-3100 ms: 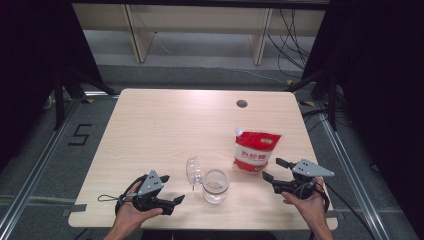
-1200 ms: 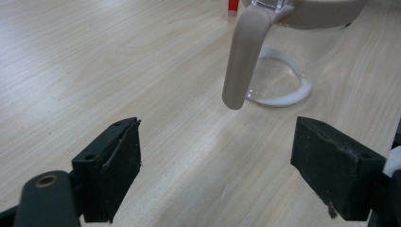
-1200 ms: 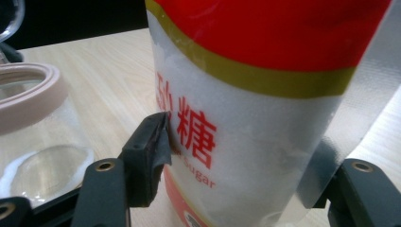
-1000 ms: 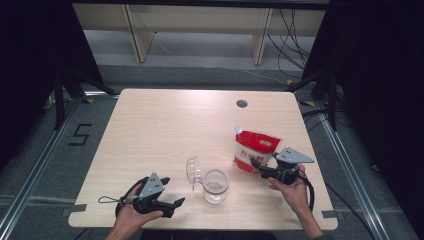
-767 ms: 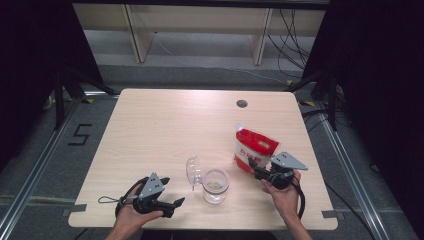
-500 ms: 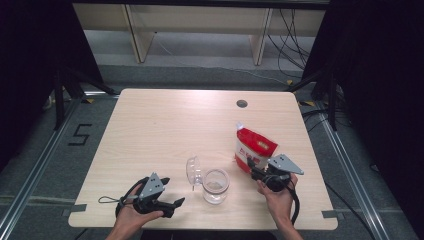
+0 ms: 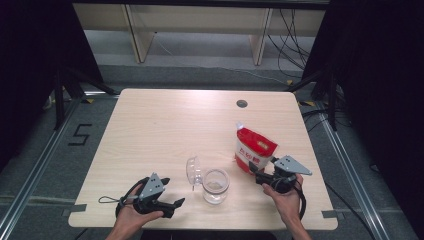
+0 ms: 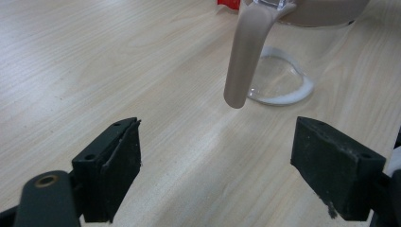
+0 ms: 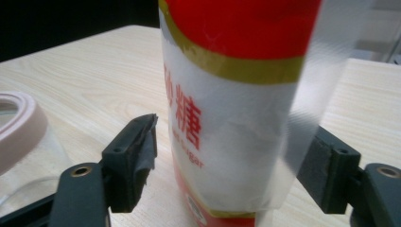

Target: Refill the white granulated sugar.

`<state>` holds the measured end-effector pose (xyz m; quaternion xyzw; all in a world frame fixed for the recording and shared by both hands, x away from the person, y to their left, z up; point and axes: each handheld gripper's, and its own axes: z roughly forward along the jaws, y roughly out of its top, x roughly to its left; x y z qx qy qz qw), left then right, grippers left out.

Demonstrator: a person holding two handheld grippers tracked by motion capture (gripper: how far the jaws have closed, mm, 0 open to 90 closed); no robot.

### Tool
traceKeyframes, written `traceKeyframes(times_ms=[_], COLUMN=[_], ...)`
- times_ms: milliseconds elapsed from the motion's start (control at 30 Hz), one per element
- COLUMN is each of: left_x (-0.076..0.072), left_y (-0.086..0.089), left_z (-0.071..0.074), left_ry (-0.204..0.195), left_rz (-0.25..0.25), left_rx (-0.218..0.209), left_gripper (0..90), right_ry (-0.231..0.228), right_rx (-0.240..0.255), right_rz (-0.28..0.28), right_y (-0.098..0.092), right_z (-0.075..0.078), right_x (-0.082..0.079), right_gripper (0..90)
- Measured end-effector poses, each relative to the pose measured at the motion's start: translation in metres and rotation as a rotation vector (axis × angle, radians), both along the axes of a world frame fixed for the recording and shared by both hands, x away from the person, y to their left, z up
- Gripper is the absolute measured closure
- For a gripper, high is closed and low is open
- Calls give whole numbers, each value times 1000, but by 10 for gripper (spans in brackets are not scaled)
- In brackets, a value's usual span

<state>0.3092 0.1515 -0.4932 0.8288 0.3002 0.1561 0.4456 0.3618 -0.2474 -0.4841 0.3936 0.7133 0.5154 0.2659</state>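
A red and white sugar bag (image 7: 255, 147) stands on the table at the right. My right gripper (image 7: 257, 174) reaches its foot from the right. The bag (image 9: 227, 118) stands between the jaws of the right gripper (image 9: 227, 161). Those jaws have just been opening; a small gap shows at the left pad, and the bag's clear seam covers the other. A clear glass jar (image 7: 215, 186) sits left of the bag, its hinged lid (image 7: 192, 171) swung open onto the table. My left gripper (image 7: 172, 192) rests open near the front edge, pointing at the lid (image 8: 279, 85).
The wooden table (image 7: 165, 130) has a round cable hole (image 7: 242, 103) at the back right. A pale clasp strip (image 8: 241, 56) hangs from the jar's rim in the left gripper view. Metal rails and dark stands flank the table on the floor.
My right gripper has come in from the right and closed up on the sugar bag's lower end. The left hand and the jar have kept still.
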Motion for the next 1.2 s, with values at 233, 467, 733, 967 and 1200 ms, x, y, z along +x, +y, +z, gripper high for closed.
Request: traceKeyframes(times_ms=[233,467,733,967,1200], left_x=[-2,-2,-1,0,-2], left_y=[-3,-3,-3,-2,-3], left_z=[-1,-1,-1,-1,-2], left_ry=[17,17,18,0,21], left_rz=[20,20,8,-6,6], left_rx=[-18,-19,-13,-3,-18], left_gripper=[165,164,164,164,164], right_ry=[-14,-20,-56,-60,-70], right_rx=[22,-20,21,48,31], right_rz=[68,94,135,135,136], right_y=[-3,-3,-3,0,0], right_z=[-1,-8,-14,-19,-22], right_x=[5,15,24,28,33], right_gripper=[173,157,157,169,218])
